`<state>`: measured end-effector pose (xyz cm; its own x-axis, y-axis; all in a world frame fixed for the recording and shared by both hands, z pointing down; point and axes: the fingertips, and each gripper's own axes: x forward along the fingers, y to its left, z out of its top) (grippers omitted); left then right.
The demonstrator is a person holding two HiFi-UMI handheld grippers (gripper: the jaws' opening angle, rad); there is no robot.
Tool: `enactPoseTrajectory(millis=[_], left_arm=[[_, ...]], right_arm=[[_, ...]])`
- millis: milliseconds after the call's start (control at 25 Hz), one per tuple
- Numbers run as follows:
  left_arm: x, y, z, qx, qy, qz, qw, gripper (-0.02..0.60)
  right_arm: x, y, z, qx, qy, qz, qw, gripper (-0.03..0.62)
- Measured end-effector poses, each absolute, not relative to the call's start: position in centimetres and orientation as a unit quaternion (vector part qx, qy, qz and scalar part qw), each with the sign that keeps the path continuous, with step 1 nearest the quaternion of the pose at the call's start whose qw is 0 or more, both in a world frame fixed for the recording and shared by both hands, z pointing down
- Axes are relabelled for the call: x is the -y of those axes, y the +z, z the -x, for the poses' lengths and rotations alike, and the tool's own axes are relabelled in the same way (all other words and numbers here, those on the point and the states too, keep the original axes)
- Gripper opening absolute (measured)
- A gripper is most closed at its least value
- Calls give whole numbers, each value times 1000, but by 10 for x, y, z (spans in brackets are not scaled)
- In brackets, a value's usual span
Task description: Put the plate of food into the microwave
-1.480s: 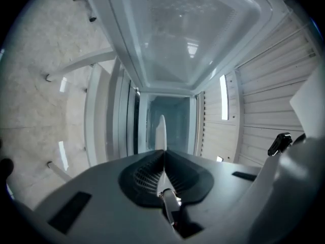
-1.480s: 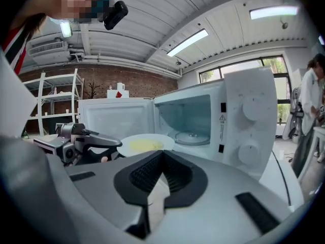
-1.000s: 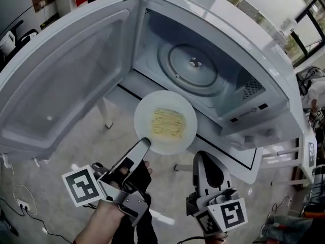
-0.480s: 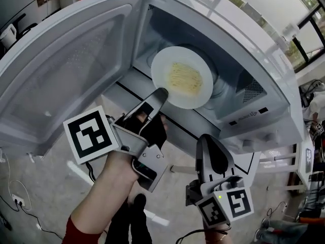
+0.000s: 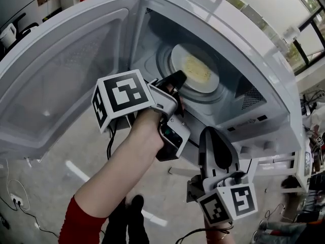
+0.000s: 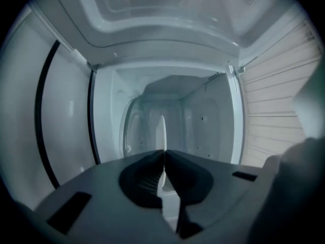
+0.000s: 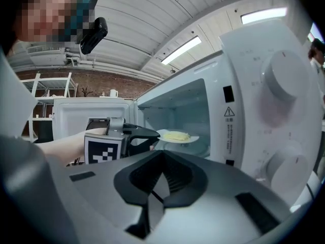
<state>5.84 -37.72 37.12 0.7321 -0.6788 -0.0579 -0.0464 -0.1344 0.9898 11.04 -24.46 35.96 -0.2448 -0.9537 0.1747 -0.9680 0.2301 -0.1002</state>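
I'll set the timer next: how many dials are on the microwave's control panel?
2. Both sit on the front panel of the white microwave, right of its cavity: a round white upper dial, and a lower dial beneath it. The panel's bottom is cut off, so another may be hidden.

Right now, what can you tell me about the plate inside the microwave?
The plate is round, white and shallow, ceramic by its look, and carries a flat heap of pale yellow food, perhaps noodles. It lies roughly level inside the open microwave, over the glass turntable; whether it touches the turntable is unclear. The left gripper pinches its near rim between closed fingers.
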Motion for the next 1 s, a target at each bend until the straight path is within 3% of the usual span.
enactPoseTrajectory(millis=[1000], left_arm=[[409,384,-86,330,-96,-754,560,18]], right_arm=[[263,347,-117,780,79,-617,62,12]])
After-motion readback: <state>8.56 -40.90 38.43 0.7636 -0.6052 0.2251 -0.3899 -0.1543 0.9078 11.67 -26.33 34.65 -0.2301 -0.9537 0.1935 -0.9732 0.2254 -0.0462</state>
